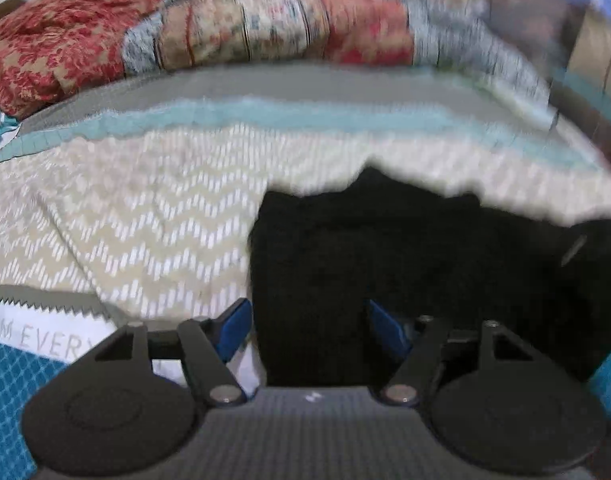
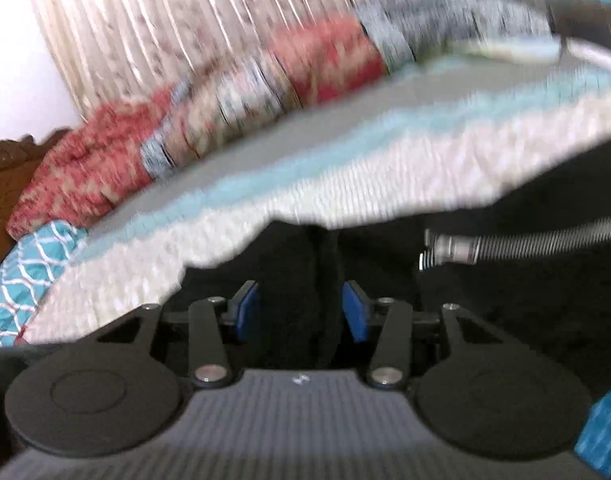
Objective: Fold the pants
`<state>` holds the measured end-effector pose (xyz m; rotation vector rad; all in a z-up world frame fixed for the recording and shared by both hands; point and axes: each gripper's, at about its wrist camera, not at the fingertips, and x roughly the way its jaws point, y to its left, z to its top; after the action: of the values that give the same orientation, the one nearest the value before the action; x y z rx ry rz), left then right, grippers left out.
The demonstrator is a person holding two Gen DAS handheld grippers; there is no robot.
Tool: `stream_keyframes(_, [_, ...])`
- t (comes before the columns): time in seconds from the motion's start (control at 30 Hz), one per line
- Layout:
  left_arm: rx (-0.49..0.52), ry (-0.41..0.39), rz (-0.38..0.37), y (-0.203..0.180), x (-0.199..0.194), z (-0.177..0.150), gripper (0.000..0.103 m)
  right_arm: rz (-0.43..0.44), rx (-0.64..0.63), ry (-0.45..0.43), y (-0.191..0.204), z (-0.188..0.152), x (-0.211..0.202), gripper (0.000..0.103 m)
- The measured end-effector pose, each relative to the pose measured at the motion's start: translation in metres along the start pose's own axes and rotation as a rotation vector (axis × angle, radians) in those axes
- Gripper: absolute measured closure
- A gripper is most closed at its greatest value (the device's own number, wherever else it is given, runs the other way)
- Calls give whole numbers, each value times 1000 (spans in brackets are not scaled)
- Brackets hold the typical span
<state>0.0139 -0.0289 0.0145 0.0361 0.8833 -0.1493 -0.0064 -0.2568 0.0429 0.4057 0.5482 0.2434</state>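
Note:
The black pants (image 1: 385, 248) lie on a bed with a beige zigzag bedspread (image 1: 145, 220). My left gripper (image 1: 309, 330) hovers over their near left edge. Its blue pads stand apart, with flat black cloth spanning the gap and the left pad (image 1: 235, 330) out over the bedspread. In the right wrist view the pants (image 2: 505, 300) fill the lower right. A raised fold (image 2: 321, 264) of them runs up between the pads of my right gripper (image 2: 301, 314), which stand apart on either side of it. Both views are blurred.
A rolled red and grey patterned quilt (image 1: 265, 28) lies along the far side of the bed, below a pale curtain (image 2: 185, 20). Teal patterned bedding (image 1: 9, 392) sits at the near left. A ribbed metal hose (image 2: 525, 240) crosses the pants on the right.

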Motion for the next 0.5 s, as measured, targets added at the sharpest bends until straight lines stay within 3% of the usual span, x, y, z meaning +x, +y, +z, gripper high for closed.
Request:
stream_keyframes(0.07, [51, 31, 46, -3, 12, -15, 30, 50, -19, 25, 0, -9, 6, 58])
stream_keyframes(0.13, [70, -4, 83, -2, 13, -24, 16, 78, -22, 146, 4, -24, 29, 61])
stream_keyframes(0.2, [51, 19, 83, 1, 16, -21, 16, 21, -26, 248, -5, -42, 56, 60])
stream_keyframes(0.33, [12, 37, 69, 5, 4, -11, 18, 91, 128, 226, -30, -21, 50, 59])
stream_keyframes(0.37, [-10, 32, 55, 8, -3, -7, 22, 96, 141, 188, -22, -14, 51, 59])
stream_keyframes(0.5, [-87, -58, -5, 12, -34, 8, 23, 52, 147, -35, -55, 5, -16, 57])
